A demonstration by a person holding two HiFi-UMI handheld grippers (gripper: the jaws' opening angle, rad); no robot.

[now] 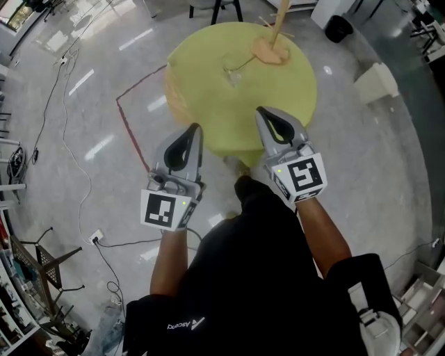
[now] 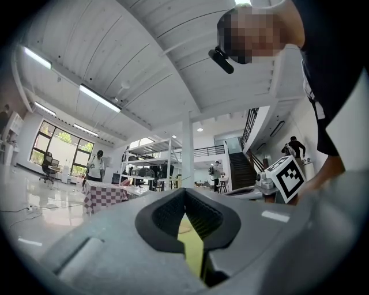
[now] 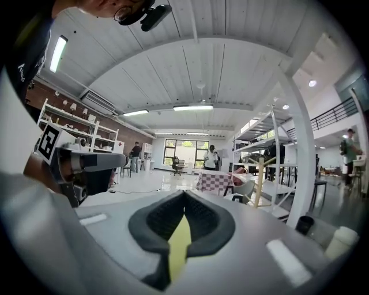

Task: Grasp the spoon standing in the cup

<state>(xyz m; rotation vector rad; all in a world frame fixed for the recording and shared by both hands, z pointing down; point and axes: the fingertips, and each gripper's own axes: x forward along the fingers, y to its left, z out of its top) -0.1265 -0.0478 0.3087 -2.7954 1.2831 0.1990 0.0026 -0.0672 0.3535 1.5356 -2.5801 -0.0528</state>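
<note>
A clear glass cup [image 1: 233, 74] stands on the round yellow-green table [image 1: 208, 111], and a thin spoon [image 1: 243, 65] leans out of it toward the right. My left gripper [image 1: 197, 128] and right gripper [image 1: 260, 110] hover side by side over the table's near edge, well short of the cup. Both are shut with nothing between the jaws. In the left gripper view [image 2: 184, 191] and the right gripper view [image 3: 184, 193] the black pads meet at the tips, and only a sliver of yellow tabletop shows in the gap behind the tips. Neither gripper view shows the cup.
A tan mat [image 1: 270, 51] with an upright wooden stick [image 1: 280, 21] lies on the table's far right. Red tape [image 1: 129, 119] marks the floor at left. A black bin [image 1: 338, 28], a white box [image 1: 376, 82] and floor cables [image 1: 66, 104] surround the table.
</note>
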